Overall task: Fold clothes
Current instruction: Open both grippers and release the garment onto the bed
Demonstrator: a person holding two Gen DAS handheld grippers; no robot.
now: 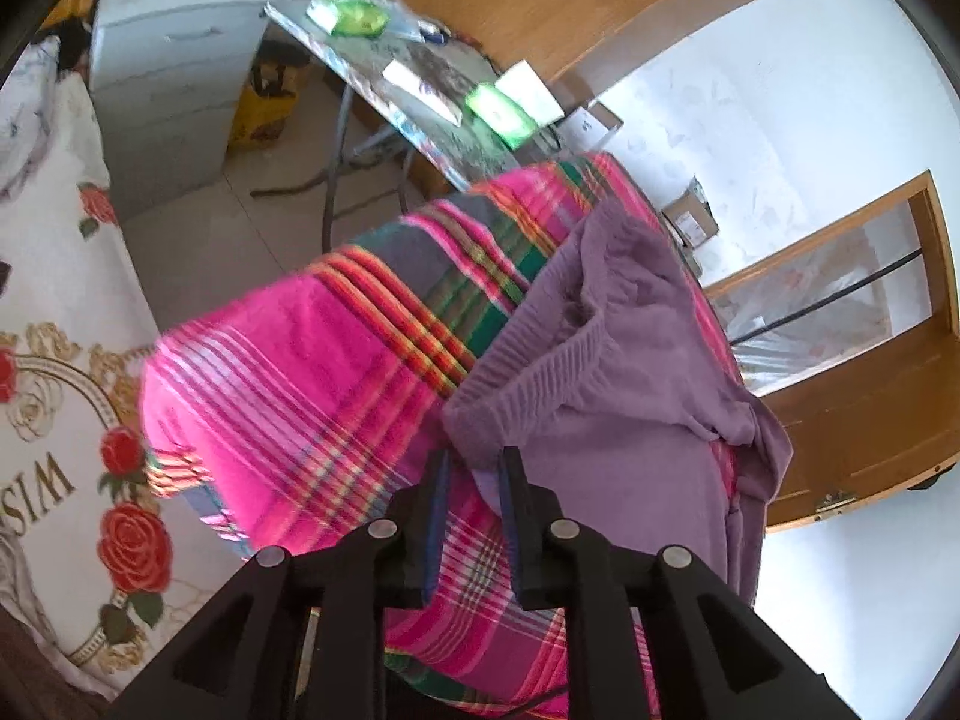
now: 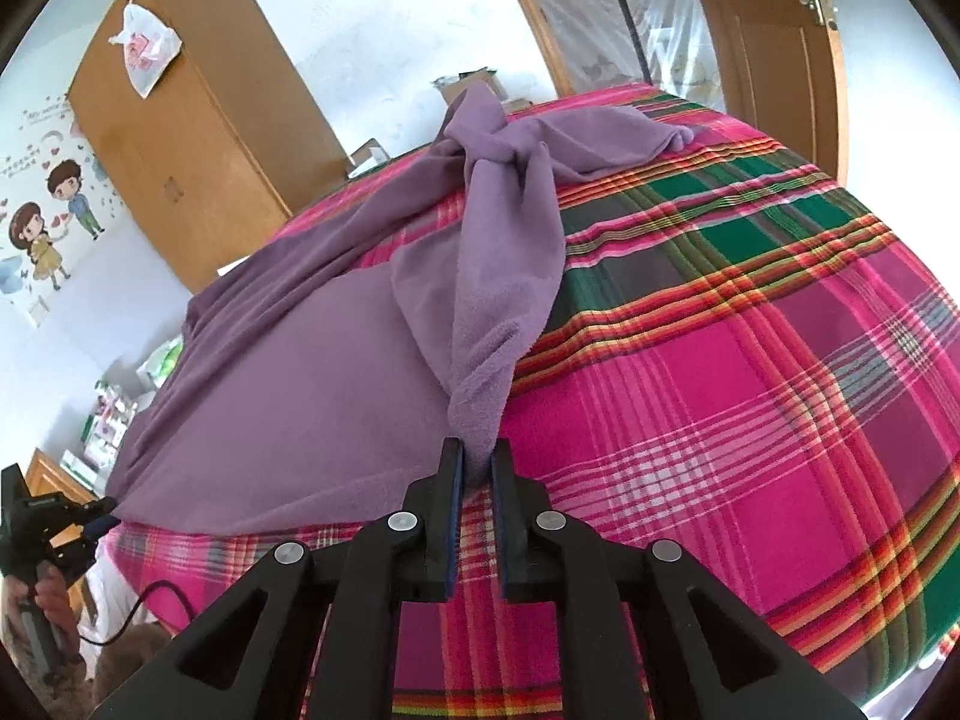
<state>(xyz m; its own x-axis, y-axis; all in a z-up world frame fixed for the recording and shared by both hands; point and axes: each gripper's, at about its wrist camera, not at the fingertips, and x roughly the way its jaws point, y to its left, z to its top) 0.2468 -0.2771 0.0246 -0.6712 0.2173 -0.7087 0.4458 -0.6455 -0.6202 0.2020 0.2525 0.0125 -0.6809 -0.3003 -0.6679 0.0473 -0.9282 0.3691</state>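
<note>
A purple fleece garment (image 1: 606, 372) lies on a pink plaid bedspread (image 1: 300, 372). In the left wrist view its ribbed waistband faces me, and my left gripper (image 1: 477, 468) is shut on the waistband's near corner. In the right wrist view the same purple garment (image 2: 312, 384) is spread flat at the left, with one part twisted into a raised strand (image 2: 498, 276) running toward me. My right gripper (image 2: 477, 459) is shut on the end of that strand, above the plaid bedspread (image 2: 750, 390). The left gripper (image 2: 99, 513) shows at the far left edge, pinching the garment's corner.
A folding table (image 1: 420, 96) with green packets stands beyond the bed, beside a white drawer unit (image 1: 174, 78). A rose-printed quilt (image 1: 66, 360) lies at the left. A wooden wardrobe (image 2: 186, 132) and a wooden door (image 2: 774, 36) stand by the wall. A person's hand (image 2: 51, 600) holds the left gripper.
</note>
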